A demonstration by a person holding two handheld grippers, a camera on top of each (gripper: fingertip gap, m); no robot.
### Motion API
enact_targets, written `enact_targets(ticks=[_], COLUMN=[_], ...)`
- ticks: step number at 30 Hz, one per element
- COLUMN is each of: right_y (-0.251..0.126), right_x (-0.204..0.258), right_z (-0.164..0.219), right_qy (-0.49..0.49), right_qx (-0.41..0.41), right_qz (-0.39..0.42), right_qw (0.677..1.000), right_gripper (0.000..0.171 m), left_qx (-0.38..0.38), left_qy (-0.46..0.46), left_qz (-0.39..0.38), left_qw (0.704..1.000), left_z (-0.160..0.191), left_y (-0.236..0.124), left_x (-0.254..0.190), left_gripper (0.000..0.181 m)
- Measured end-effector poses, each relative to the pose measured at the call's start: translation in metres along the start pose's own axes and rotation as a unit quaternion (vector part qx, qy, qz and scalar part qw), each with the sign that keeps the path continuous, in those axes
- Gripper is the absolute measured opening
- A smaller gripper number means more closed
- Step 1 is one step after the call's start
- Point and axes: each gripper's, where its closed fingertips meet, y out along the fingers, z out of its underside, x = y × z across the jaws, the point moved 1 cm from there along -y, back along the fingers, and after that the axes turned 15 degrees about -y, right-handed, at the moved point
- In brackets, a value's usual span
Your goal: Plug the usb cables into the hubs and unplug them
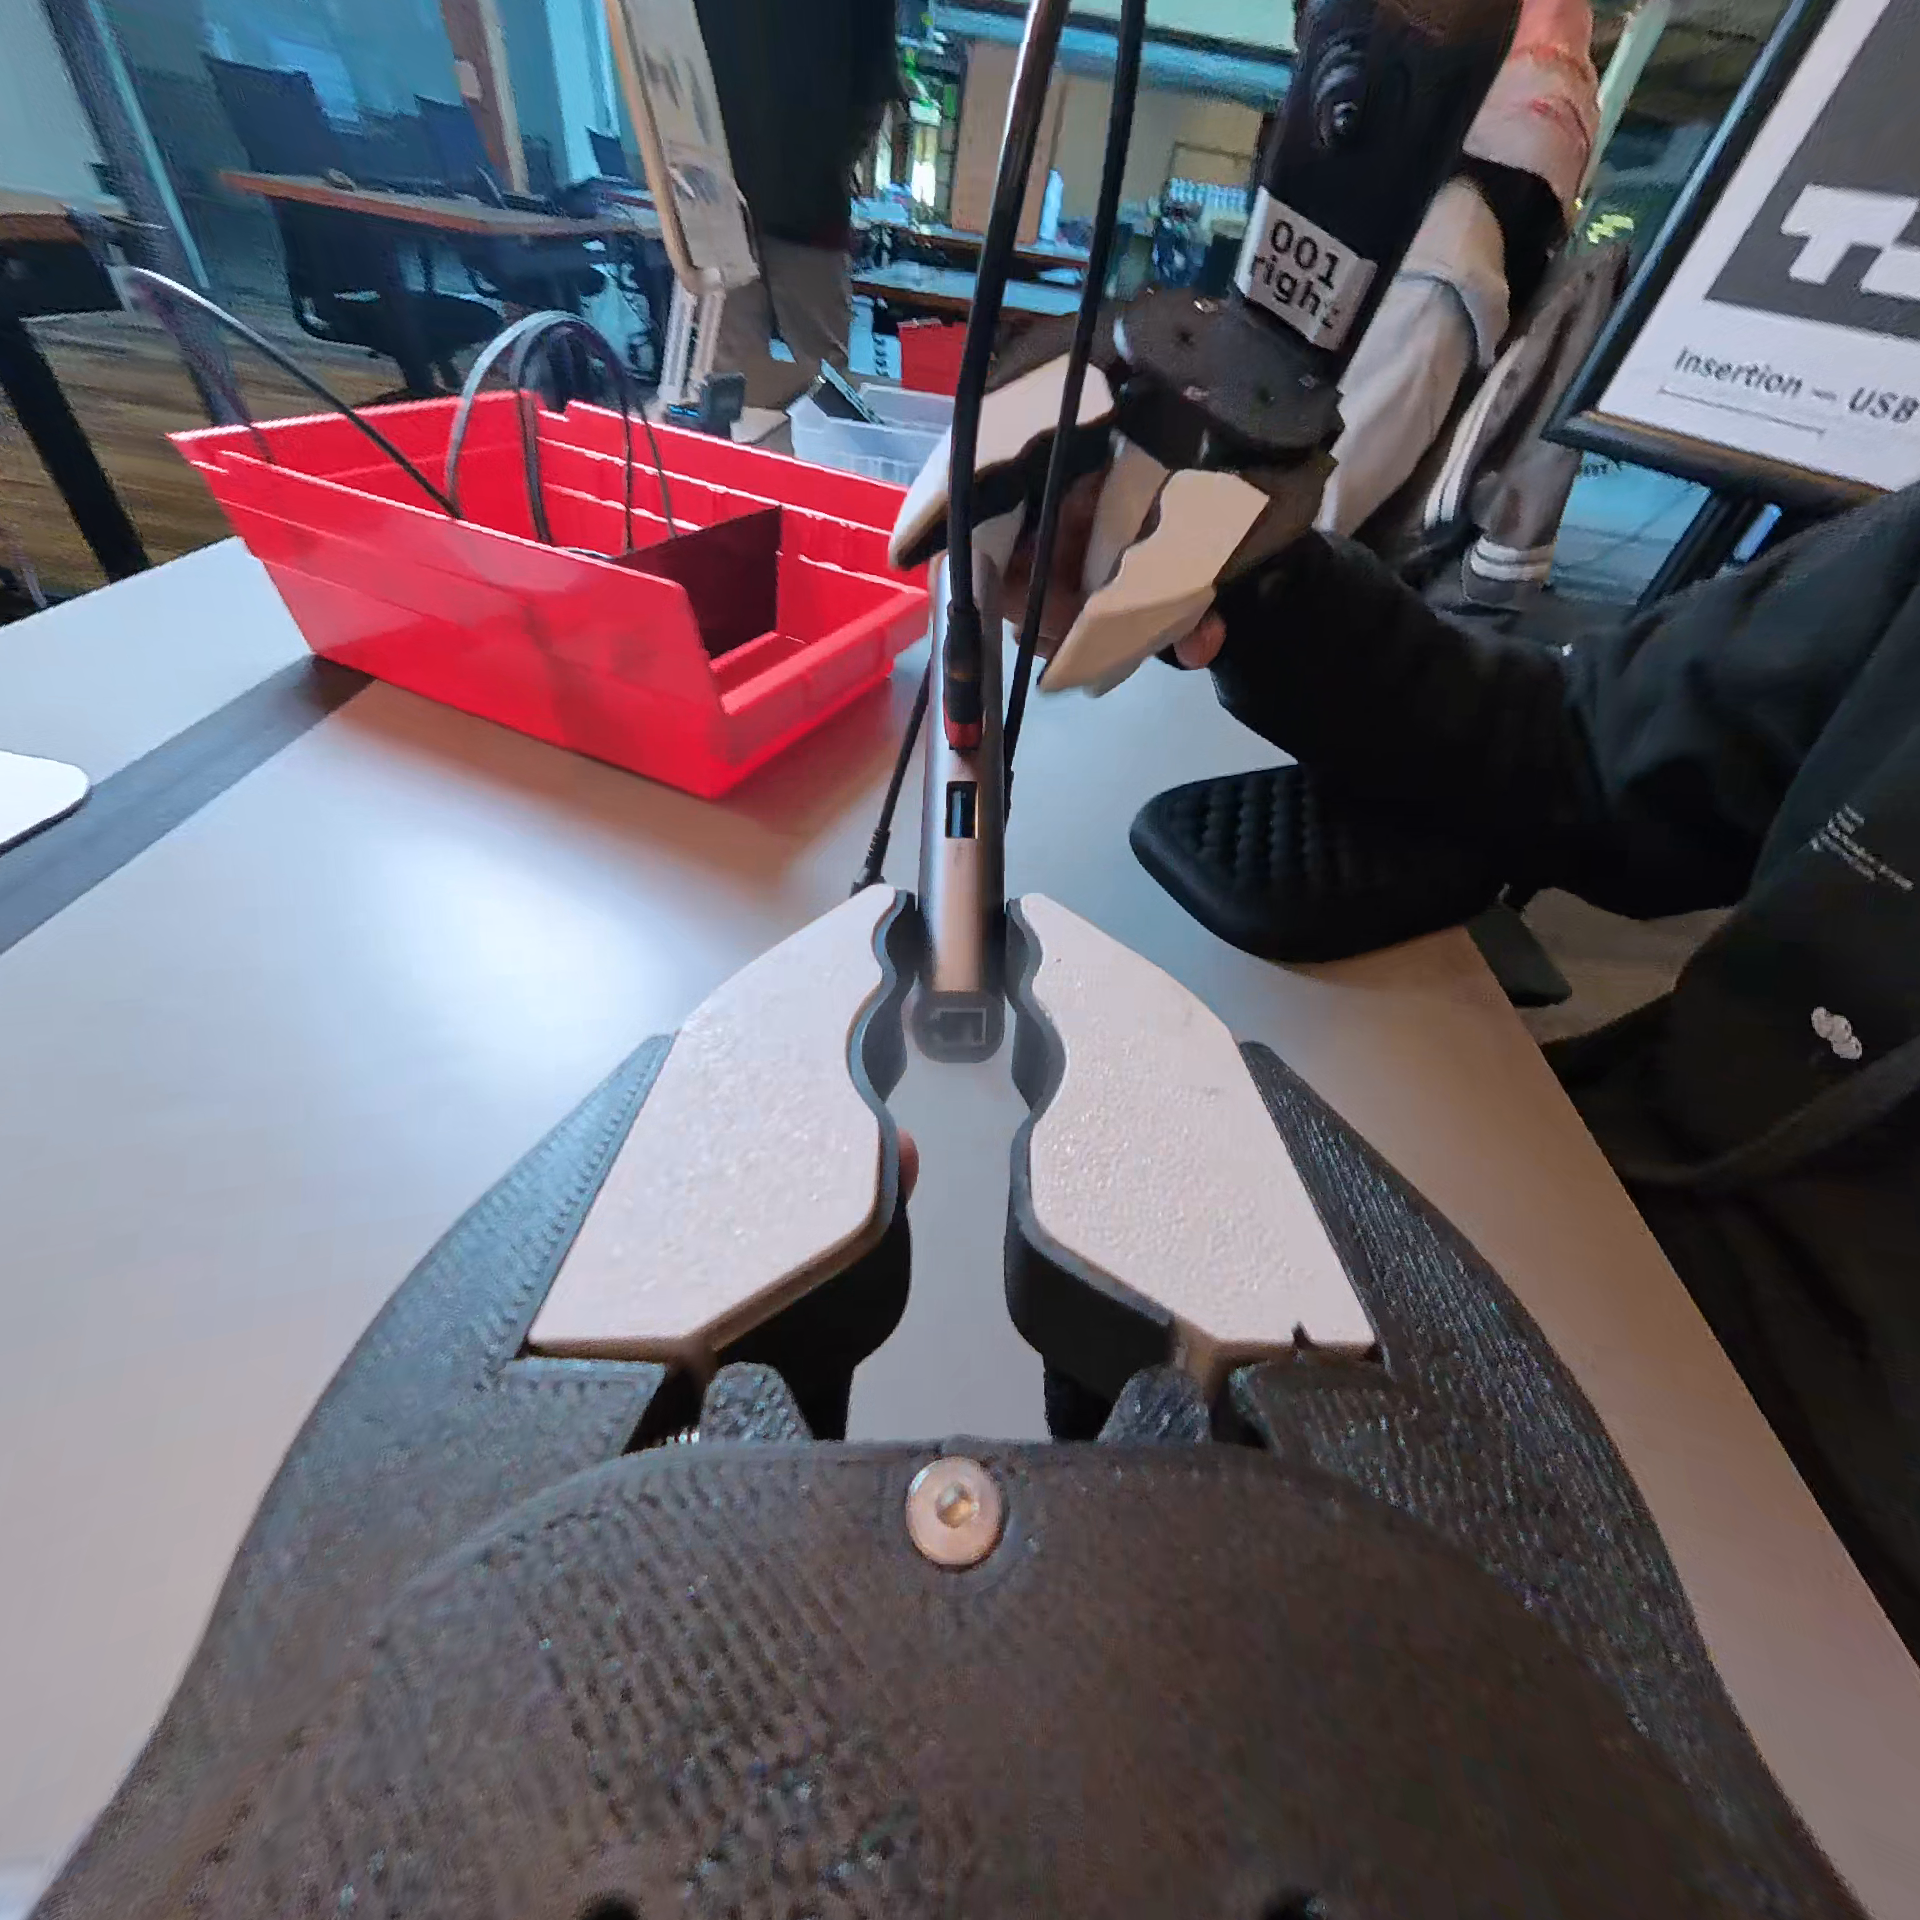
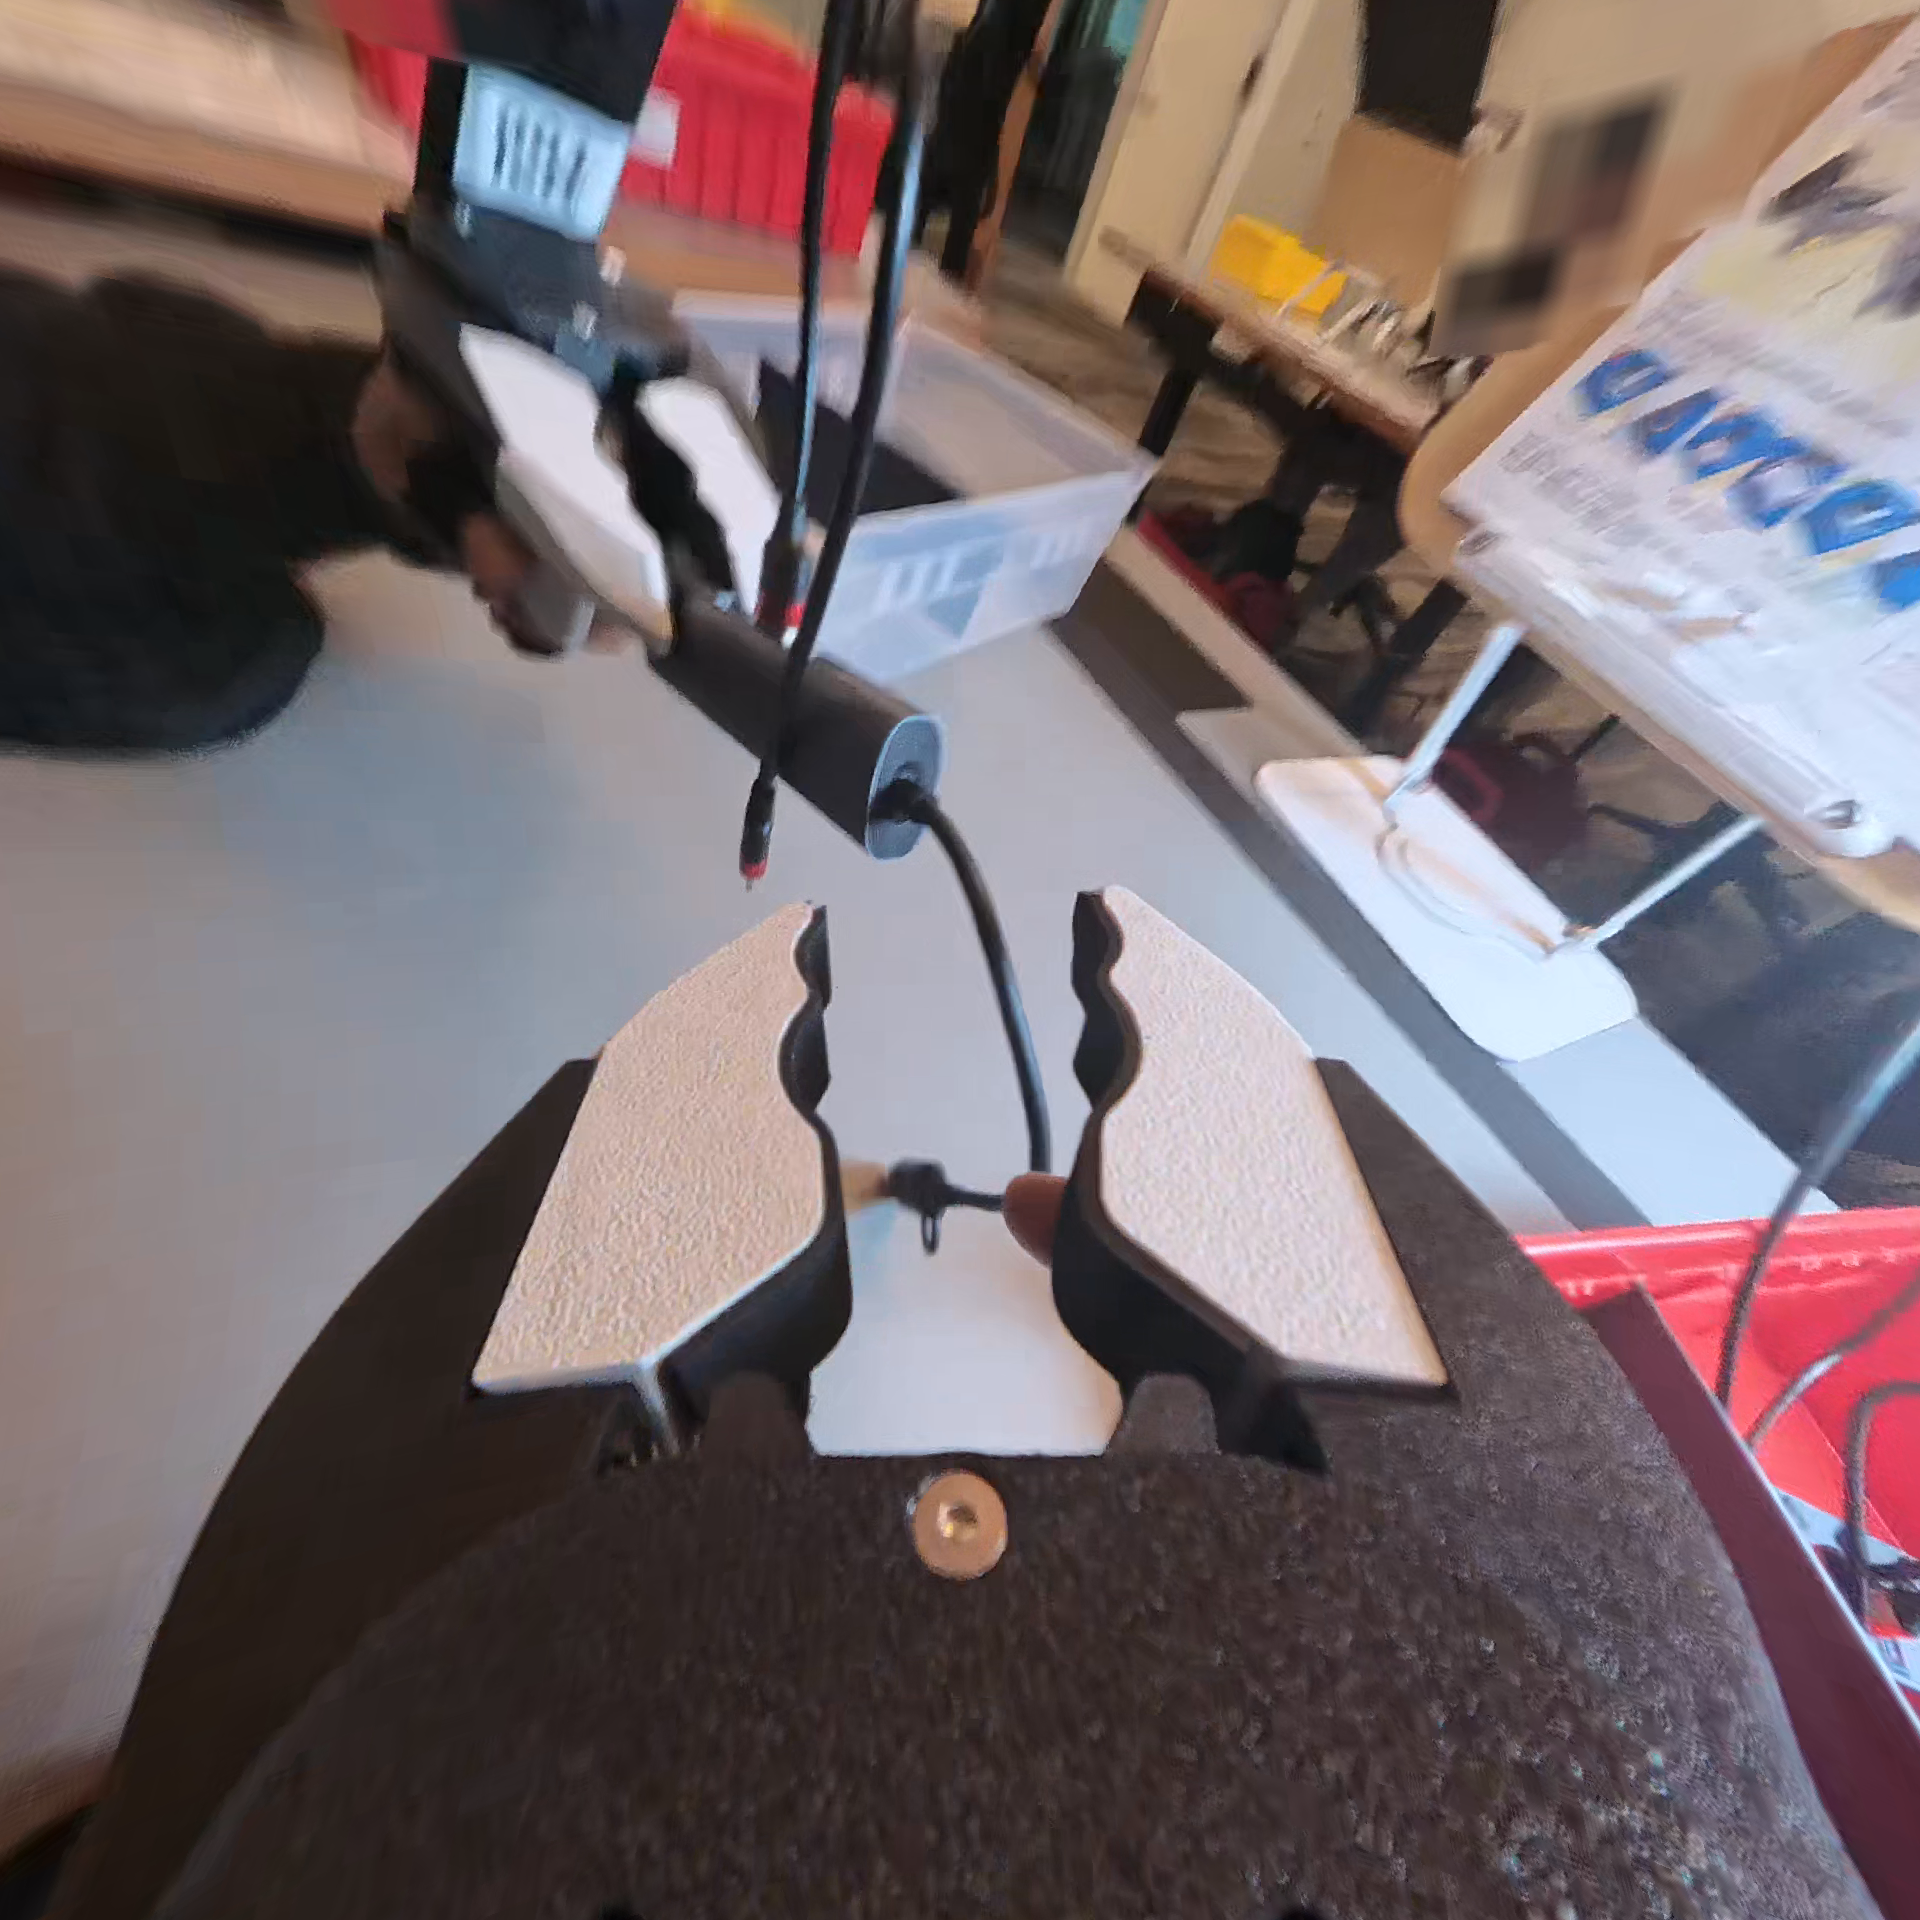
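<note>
Above the grey tabletop (image 1: 416,987), my left gripper (image 1: 958,935) clamps the hub (image 1: 961,894), its long axis running straight away from me; my right gripper (image 2: 951,914) hangs released near the far end, beside a plugged-in cable (image 1: 961,665).

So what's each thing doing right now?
Left gripper: shut on the USB hub.
USB hub: held, lifted off the table.
Red-tipped cable: plugged into the hub.
Right gripper: open, holding nothing.
Red bin: on the table, cables inside.
</note>
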Motion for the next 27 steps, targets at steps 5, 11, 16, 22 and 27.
enact_targets(ticks=[5, 11, 16, 22, 27], right_y=[0.016, 0.007, -0.032, -0.096, -0.109], right_x=[0.025, 0.028, -0.021, -0.169, -0.275], right_z=[0.006, -0.006, -0.032, -0.026, 0.023], right_qy=[-0.074, -0.093, -0.133, -0.204, -0.227], right_qx=[0.039, 0.033, 0.070, 0.281, 0.445], right_qz=[-0.030, -0.050, -0.011, 0.115, 0.163], right_qw=[0.996, 0.994, 0.989, 0.931, 0.851], right_gripper=[0.038, 0.021, 0.019, 0.019, 0.019], left_qx=[0.051, 0.060, -0.033, -0.101, -0.094], left_qy=[0.048, 0.083, -0.002, -0.024, -0.001], left_qz=[-0.025, -0.053, -0.100, -0.179, -0.204], left_qw=[0.997, 0.993, 0.994, 0.978, 0.975], left_z=[0.014, 0.011, -0.017, -0.017, -0.009], left_y=[0.014, 0.013, -0.010, -0.054, -0.057], left_x=[-0.005, -0.009, 0.002, 0.028, 0.028], left_gripper=[0.016, 0.017, 0.034, 0.033, 0.031])
